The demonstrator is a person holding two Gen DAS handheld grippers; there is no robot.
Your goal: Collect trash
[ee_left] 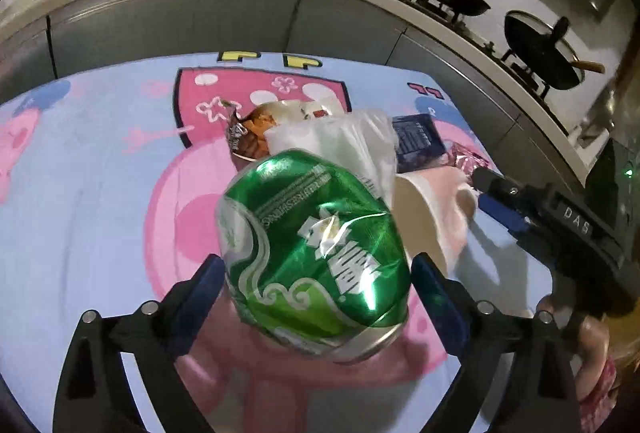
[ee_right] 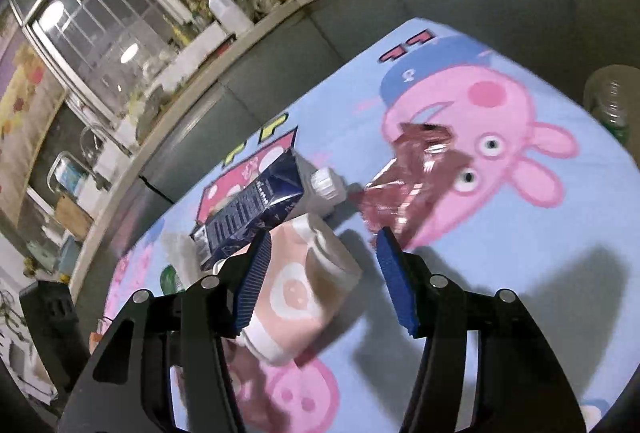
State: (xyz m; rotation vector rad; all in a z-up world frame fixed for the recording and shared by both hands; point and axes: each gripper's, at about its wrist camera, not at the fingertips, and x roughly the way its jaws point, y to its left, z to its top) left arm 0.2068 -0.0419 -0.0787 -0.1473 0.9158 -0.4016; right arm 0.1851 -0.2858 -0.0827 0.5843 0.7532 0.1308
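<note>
Two close, downward-angled wrist views over one shared tablecloth (ee_left: 80,193) and trash pile.

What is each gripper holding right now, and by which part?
Left gripper: crushed green can sits between its pads, sides unpressed, apparently not gripped. Right gripper: open over a pink cup, holding nothing.

Cartoon-print tablecloth (ee_right: 500,233) under blue carton (ee_right: 256,209), pink cup (ee_right: 304,289), perhaps foil wrapper (ee_right: 404,177).

Crushed green can (ee_left: 316,253): glossy, dented metal. Tablecloth (ee_left: 92,217): matt printed cloth. Pink cup (ee_right: 304,289): smooth, matt, paper-like. Dark blue carton (ee_right: 256,209): creased, slightly glossy card. Red wrapper (ee_right: 404,177): shiny crinkled foil. Gripper pads (ee_right: 256,281): ribbed blue.
</note>
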